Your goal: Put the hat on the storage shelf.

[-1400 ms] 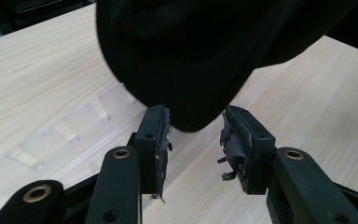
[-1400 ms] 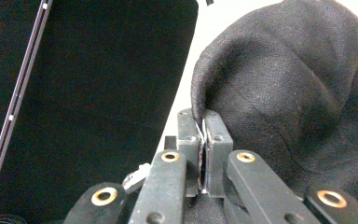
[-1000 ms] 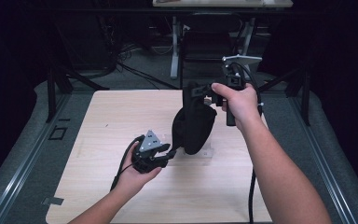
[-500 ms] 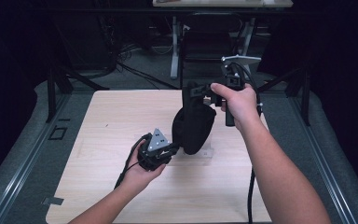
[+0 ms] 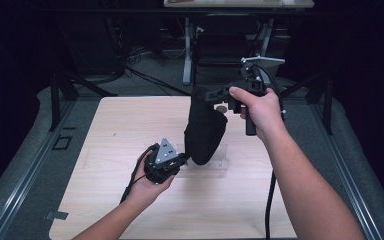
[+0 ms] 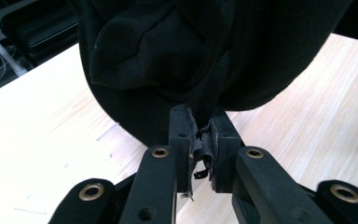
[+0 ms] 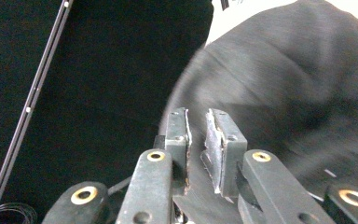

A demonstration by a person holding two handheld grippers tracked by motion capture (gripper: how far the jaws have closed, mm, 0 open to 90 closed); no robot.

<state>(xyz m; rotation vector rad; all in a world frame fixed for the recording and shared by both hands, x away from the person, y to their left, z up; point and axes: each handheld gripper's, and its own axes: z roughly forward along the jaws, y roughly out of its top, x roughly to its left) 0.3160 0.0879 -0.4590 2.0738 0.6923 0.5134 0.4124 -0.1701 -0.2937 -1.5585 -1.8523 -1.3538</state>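
The left gripper [image 5: 180,161], low over the table [image 5: 105,150], has just squeezed its jaws tight on the bottom edge of the black cloth [image 5: 203,131], which hangs above the middle of the table. Up high, the right gripper [image 5: 214,96] has just been opening, and in the right gripper view there is a gap between its pads [image 7: 213,140] with nothing pinched. This looks like passing the cloth from one gripper to the other, so next the right one should pull away without snagging it.

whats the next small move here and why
Probably lift the right gripper clear. Its jaws have just been opening and show a gap, while the left gripper has just closed on the lower edge of the black cloth, so the left one holds it.
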